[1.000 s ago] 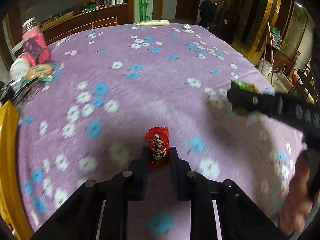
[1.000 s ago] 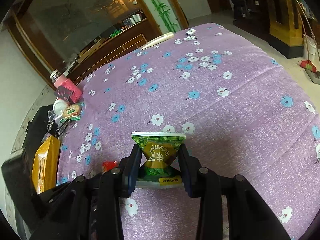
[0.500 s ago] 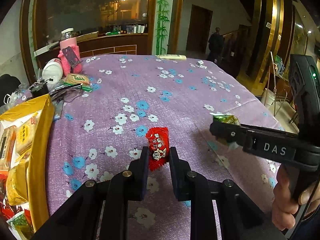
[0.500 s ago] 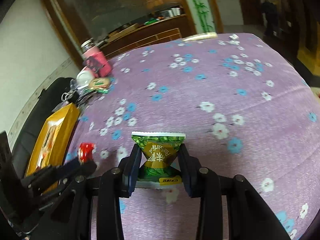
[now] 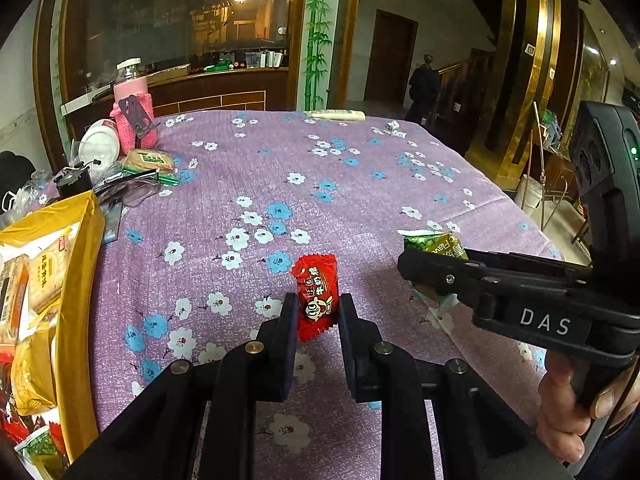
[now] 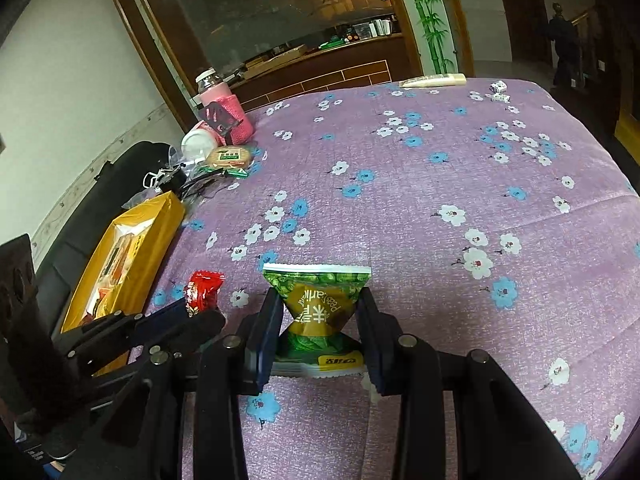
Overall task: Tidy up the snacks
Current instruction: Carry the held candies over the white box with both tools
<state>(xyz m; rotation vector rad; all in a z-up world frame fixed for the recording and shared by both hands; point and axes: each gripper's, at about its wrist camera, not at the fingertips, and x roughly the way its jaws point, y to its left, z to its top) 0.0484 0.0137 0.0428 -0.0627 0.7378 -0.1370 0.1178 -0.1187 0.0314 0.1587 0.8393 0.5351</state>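
Left wrist: one red candy [image 5: 316, 296], one green packet [image 5: 434, 245].

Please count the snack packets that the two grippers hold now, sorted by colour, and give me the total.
Red: 1, the red candy packet pinched in the left gripper.
Green: 1, the green pea packet pinched in the right gripper.
Total: 2 held packets. More snacks lie in the yellow box, too hidden to count.

pink bottle [image 5: 134, 118] on flowered tablecloth [image 5: 360, 184]
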